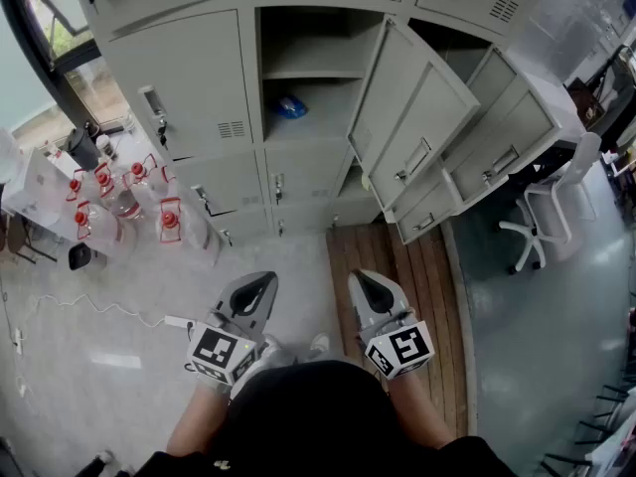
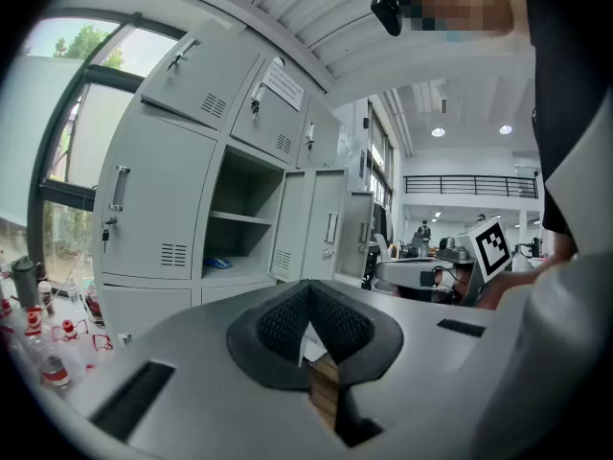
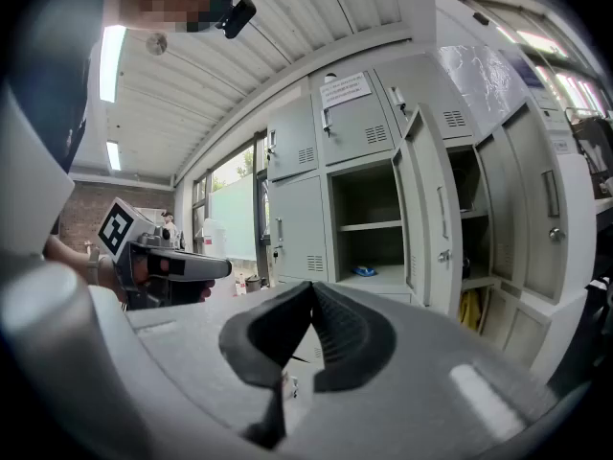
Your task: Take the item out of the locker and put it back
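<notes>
left gripper: jaws pressed together with nothing between them; held low and close to the body, tips aimed at the lockers.
right gripper: jaws likewise closed and empty; carried level with the other, just beside it.
why held so: this looks like a ready stance in front of the target; neither tool has reached toward the opening.
blue item: small and soft-looking, lying on the lower shelf of the open locker, toward its left rear, well apart from both grippers.
door: swung out to the right, so the opening faces the person freely; probably no door work is needed before a reach.
upper compartment: looks bare as far as can be seen.
step in hand: judged as the approach, with the take-out not yet begun.
floor: pale and speckled under the left gripper, with a white cable trailing across it.
wooden board: slatted, lying in front of the lockers under the right gripper.
bottles: clear with red caps, clustered on the floor at the left.
window: behind those bottles, daylight coming in.
chair: white swivel type, at the right past further open locker doors.
</notes>
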Tool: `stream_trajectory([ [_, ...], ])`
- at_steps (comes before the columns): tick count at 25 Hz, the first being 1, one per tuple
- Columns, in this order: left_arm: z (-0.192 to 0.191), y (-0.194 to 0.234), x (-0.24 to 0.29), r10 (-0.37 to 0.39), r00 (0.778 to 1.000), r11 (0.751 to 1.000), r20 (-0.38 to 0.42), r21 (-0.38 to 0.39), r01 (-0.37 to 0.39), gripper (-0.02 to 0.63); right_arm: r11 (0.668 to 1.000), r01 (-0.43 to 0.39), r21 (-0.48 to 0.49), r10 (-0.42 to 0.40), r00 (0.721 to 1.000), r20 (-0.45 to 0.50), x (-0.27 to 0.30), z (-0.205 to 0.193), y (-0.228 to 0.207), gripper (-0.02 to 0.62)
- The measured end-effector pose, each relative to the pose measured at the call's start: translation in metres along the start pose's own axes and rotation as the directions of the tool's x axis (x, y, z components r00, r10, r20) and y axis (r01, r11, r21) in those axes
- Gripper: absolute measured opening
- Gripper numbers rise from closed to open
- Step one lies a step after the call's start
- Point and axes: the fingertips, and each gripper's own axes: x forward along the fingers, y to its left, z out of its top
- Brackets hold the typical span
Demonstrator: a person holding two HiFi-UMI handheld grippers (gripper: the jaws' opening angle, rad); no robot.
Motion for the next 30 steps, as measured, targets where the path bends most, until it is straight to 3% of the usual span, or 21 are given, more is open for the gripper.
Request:
stream_trajectory([
  [5,-0.001,-0.012,0.01,-0.015,0.999,1.0,0.036,0.019,0.014,0.014,1.0,-0.001,0.008,0.001,1.0,0.0,-0.01,-0.002,-0.012,-0.003],
  [19,0.002,-0.058,0.04,0.033,0.999,0.998,0.011,0.051,-0.033,0.015,0.998,-0.055,0.039,0.055,0.998,0.016,-0.038,-0.011,-0.058,-0.003],
  [30,-0.002,-0.05,0.068,0.031,1.0,0.999,0.004,0.032,-0.031,0.015,0.997,-0.072,0.035,0.073,0.997,-0.003,-0.024,-0.016,-0.066,-0.003],
])
